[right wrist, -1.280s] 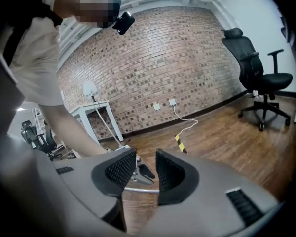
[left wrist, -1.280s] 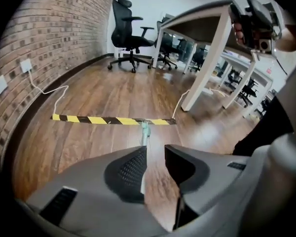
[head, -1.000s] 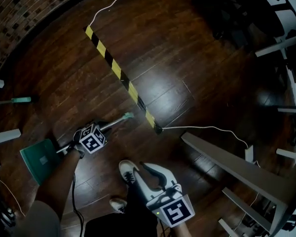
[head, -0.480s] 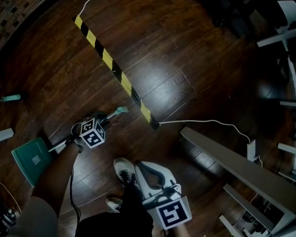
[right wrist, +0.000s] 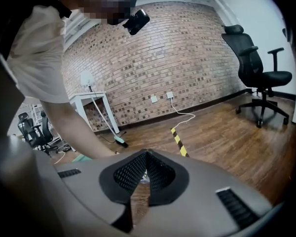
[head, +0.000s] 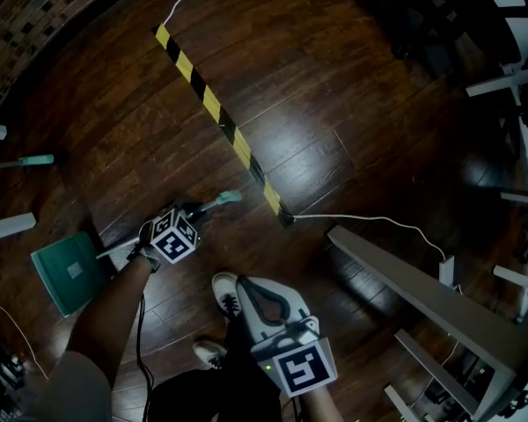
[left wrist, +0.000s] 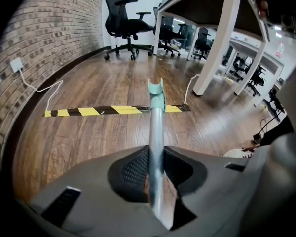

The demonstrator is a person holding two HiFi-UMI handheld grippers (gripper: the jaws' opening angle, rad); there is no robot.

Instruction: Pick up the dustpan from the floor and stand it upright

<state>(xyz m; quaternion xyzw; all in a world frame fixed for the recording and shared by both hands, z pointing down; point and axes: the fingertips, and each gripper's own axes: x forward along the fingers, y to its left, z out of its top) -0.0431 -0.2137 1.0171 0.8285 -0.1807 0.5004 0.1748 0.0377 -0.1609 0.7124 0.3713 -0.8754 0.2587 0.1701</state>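
Just been closing the left gripper (left wrist: 156, 166) around the handle (left wrist: 157, 125) of the dustpan (head: 70, 275). By the left gripper view, now pressed on the thin metal tube from both sides, so counted as a grip, though likely a very fresh one. Gripped about the middle of the tube, with the green tip (head: 229, 198) sticking out beyond the jaws toward the yellow-and-black strip (head: 220, 117). Still lying flat on the wooden floor (head: 352, 104), same as a second ago: green pan end away at the left, tube low along the boards, nothing lifted yet. Also just been closing the right gripper (head: 246, 286), now fully shut with nothing between the jaws. Held near the person's body, over a white shoe (head: 225, 295) in the head view, well apart from the dustpan and with no part in the job for the moment. Meaning for the task: reaching finished, hold taken, lifting not begun. Next, probably necessary to raise the handle end and bring the pan down onto its edge. Worth watching for a turning of the smooth tube inside the pads, because of the weight of the pan at one end.
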